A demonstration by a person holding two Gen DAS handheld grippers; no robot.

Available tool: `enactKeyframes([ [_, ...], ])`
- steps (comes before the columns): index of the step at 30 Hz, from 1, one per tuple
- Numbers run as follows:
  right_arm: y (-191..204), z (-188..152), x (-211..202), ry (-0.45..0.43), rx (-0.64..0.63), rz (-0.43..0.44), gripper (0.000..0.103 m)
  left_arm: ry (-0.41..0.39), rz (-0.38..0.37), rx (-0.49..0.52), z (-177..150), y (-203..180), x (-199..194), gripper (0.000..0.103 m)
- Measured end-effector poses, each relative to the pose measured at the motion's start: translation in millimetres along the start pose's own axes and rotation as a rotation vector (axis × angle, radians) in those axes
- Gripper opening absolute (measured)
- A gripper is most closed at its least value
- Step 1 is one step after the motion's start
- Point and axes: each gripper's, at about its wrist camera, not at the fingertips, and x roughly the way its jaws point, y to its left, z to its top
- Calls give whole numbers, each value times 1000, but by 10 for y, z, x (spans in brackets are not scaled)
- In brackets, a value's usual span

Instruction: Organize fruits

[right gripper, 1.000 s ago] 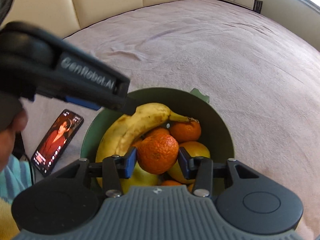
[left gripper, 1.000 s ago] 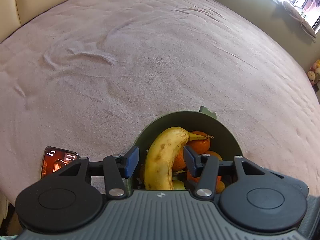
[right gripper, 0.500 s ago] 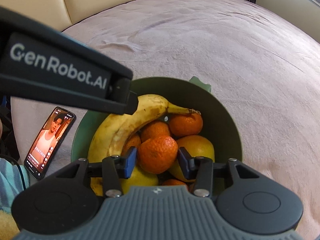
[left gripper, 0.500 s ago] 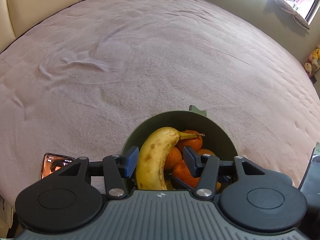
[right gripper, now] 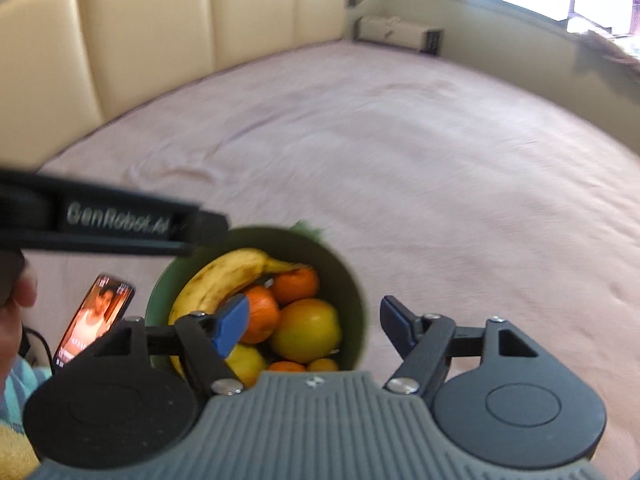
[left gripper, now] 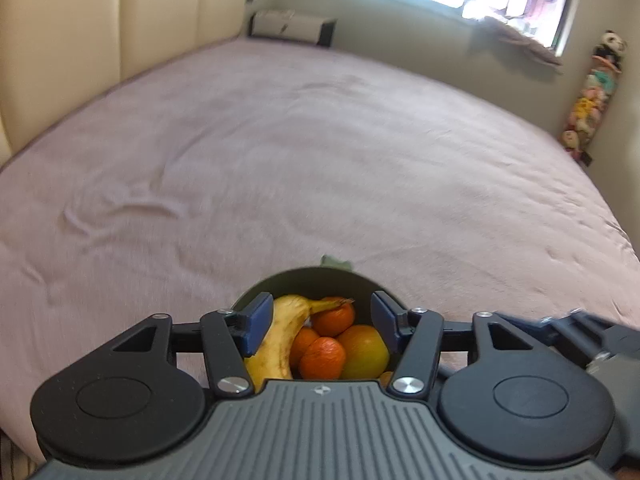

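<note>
The bed (left gripper: 320,152), covered by a pale pink blanket (right gripper: 440,152), fills both views. Its far edge runs along a cream padded headboard (right gripper: 160,40); the far corner meets a low white unit (left gripper: 288,26) under the window wall. Beyond the bowl the blanket lies open up to those edges, marked only by shallow wrinkles at left.

The green bowl (right gripper: 352,280) stands on the blanket near the bed's near edge. It holds the fruits: a banana (right gripper: 224,276) curved along the left rim, stem toward the far side; several oranges (right gripper: 296,284) beside it; a larger yellow-orange fruit (right gripper: 308,330) toward the right wall. A green tab projects from the far rim.

A phone (right gripper: 96,316) with a lit screen lies on the blanket just left of the bowl, apart from it.

The left gripper (left gripper: 320,322) is above the bowl, jaws opening; the fruit shows below them, and no pad presses on it. The right gripper (right gripper: 312,322) is above the bowl, jaws opening, nothing grasped; its right finger is outside the bowl's right rim. In the right wrist view the left gripper's body crosses the bowl's left rim.
</note>
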Motion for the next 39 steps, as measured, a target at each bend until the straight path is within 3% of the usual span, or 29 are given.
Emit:
enactKeyframes([
  [7,-117,-251,-647,-126,56,-172,89,-166,-74,128,-184,-303,-387,89],
  [12,-145,-501,-1004,-183,54,-277,97,-262,-82,208,-357,-506,-574,93],
  [18,-134,-818,-1166,-201,113,-328,99,-293,-74,248,-608,-584,-646,95],
  [25,-119,-1056,-1123,-173,185,-319,99,-273,-93,268,-907,-629,-674,96],
  [39,-288,-1233,-894,-70,251,-335,99,-37,-33,270,-1070,-598,-285,97],
])
